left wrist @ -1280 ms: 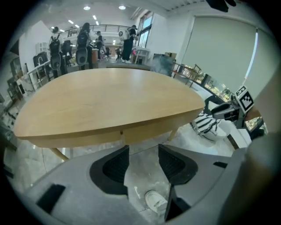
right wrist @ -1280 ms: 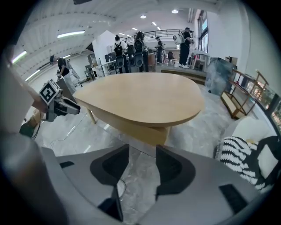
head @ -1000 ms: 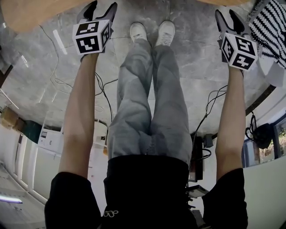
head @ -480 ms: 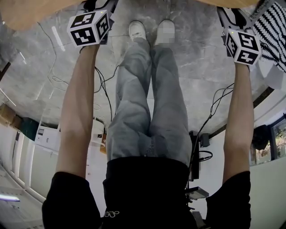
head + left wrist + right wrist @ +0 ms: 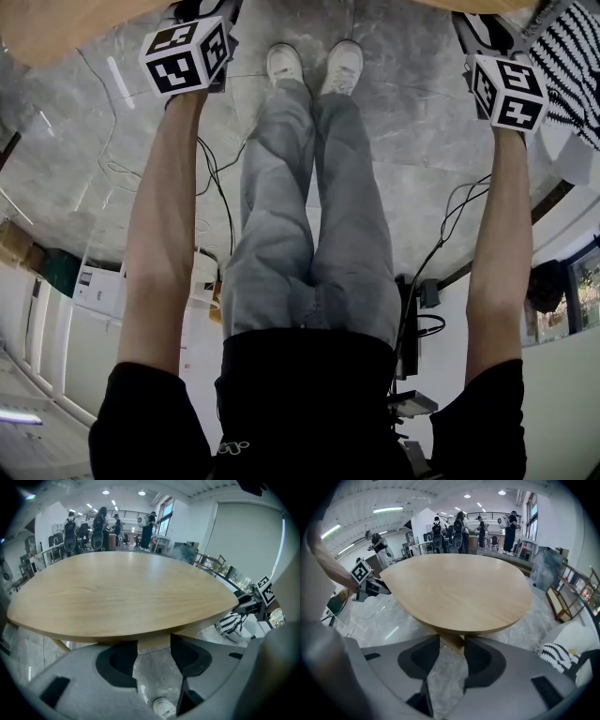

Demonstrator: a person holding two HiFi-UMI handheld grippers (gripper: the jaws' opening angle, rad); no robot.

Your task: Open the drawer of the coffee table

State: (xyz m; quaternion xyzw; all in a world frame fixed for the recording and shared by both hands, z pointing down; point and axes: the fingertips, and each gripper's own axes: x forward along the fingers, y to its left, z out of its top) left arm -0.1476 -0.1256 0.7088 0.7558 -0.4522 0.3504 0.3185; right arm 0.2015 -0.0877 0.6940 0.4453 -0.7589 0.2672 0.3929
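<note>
A round light-wood coffee table (image 5: 122, 592) fills both gripper views, and its edge (image 5: 56, 28) shows at the top of the head view. Under its top a wooden support (image 5: 152, 644) shows; I cannot make out a drawer front. My left gripper (image 5: 153, 656) is open just short of the table's rim. My right gripper (image 5: 452, 656) is open too, facing the table (image 5: 459, 590) from the other side. Both pairs of jaws have just been closing a little, with nothing between them. In the head view the left gripper (image 5: 204, 9) and right gripper (image 5: 486, 30) sit at the top, arms stretched forward.
A black-and-white striped cushion (image 5: 567, 66) lies on the floor right of the right gripper. The person's legs and white shoes (image 5: 314, 66) stand between the grippers. Cables (image 5: 216, 178) trail over the grey floor. Several people and chairs (image 5: 101, 527) are far behind the table.
Both grippers have edged a little toward the table's edge at the top of the head view and rolled slightly. Nothing has been taken hold of.
</note>
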